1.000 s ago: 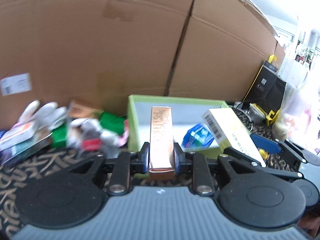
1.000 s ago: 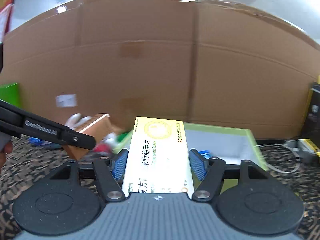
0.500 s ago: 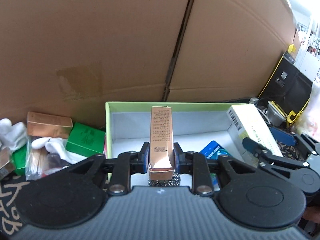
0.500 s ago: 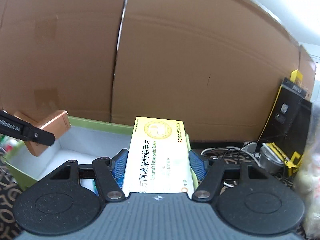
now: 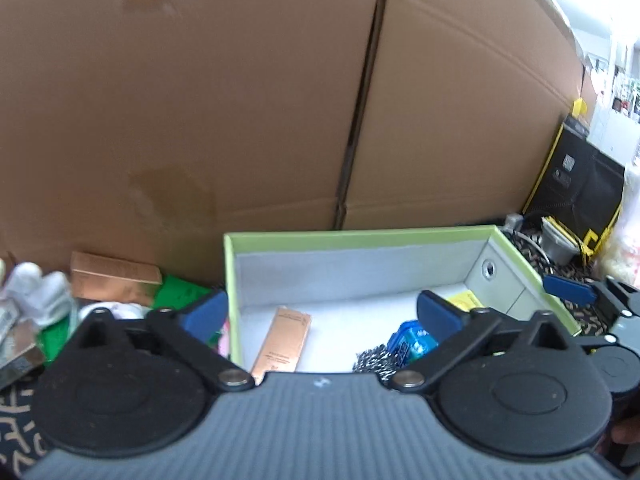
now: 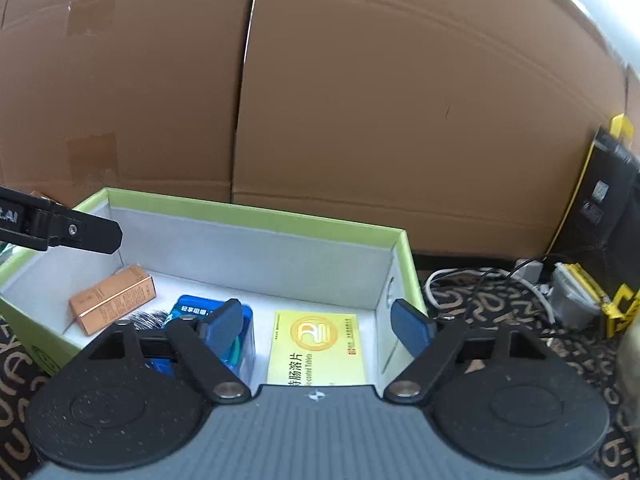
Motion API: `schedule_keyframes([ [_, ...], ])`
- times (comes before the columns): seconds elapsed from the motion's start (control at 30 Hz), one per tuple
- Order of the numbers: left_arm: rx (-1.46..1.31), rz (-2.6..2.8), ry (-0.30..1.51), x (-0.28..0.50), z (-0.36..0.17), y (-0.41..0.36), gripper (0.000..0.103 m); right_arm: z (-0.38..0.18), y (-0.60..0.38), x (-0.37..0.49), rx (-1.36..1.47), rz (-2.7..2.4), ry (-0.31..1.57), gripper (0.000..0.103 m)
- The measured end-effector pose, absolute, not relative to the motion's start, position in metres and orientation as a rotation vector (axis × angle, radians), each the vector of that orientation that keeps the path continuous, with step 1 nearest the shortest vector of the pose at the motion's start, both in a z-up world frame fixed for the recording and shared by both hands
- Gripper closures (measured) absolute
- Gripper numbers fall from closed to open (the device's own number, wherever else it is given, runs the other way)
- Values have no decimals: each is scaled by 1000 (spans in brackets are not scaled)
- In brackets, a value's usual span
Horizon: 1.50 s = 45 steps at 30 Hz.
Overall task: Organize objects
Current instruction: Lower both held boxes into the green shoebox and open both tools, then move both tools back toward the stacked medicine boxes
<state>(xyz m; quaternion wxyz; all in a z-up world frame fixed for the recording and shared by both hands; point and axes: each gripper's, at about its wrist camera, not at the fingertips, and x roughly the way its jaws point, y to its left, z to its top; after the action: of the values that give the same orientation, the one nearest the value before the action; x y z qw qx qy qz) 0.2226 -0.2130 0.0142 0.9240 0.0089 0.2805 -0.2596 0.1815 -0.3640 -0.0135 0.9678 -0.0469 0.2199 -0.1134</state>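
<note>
Left wrist view: left gripper (image 5: 322, 312) jaws spread wide, holding nothing; copper carton (image 5: 283, 339) lies flat in the green box (image 5: 360, 236) at 7 o'clock.

Right wrist view: right gripper (image 6: 316, 326) jaws equally wide (nothing held), yellow tablet box (image 6: 318, 348) on the box floor between them at 6 o'clock.

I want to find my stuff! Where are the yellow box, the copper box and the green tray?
yellow box (image 6: 316, 350), right wrist view, on its printed top face.
copper box (image 6: 114, 298), right wrist view, on its long side.
green tray (image 6: 256, 213), right wrist view, on its back rim.
</note>
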Motion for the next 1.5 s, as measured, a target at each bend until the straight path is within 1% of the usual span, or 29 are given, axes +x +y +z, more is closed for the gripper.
schedule_keyframes([
  [0.17, 35, -534, 557, 191, 34, -201, 0, 9, -355, 150, -74, -213, 370, 13],
  [0.27, 46, -517, 554, 169, 42, -189, 0, 19, -346, 131, -62, -201, 339, 12],
  [0.4, 20, -496, 559, 139, 43, -159, 0, 26, -331, 106, -34, -161, 299, 7],
  [0.47, 14, -467, 564, 127, 39, -143, 0, 26, -321, 95, -22, -128, 286, 7],
  [0.7, -27, -300, 598, 99, 15, -77, 0, 8, -279, 76, -14, -26, 296, 7],
  [1.0, -79, -165, 659, 87, -8, -2, 0, -27, -207, 87, 5, 173, 393, 7],
  [1.07, -92, -140, 670, 89, -10, 9, 0, -32, -190, 95, -2, 206, 412, 8],
  [1.17, -114, -124, 659, 93, -10, 25, 0, -36, -169, 112, -15, 245, 429, 15],
  [1.23, -123, -116, 650, 99, -10, 34, 0, -39, -156, 124, -46, 250, 425, 17],
  [1.3, -123, -103, 652, 108, -11, 42, 0, -41, -147, 134, -74, 240, 432, 24],
  [1.43, -124, -105, 647, 131, -10, 54, 0, -45, -138, 154, -55, 249, 455, 31],
  [1.5, -115, -100, 639, 144, -6, 58, 0, -48, -133, 164, -57, 241, 466, 37],
])
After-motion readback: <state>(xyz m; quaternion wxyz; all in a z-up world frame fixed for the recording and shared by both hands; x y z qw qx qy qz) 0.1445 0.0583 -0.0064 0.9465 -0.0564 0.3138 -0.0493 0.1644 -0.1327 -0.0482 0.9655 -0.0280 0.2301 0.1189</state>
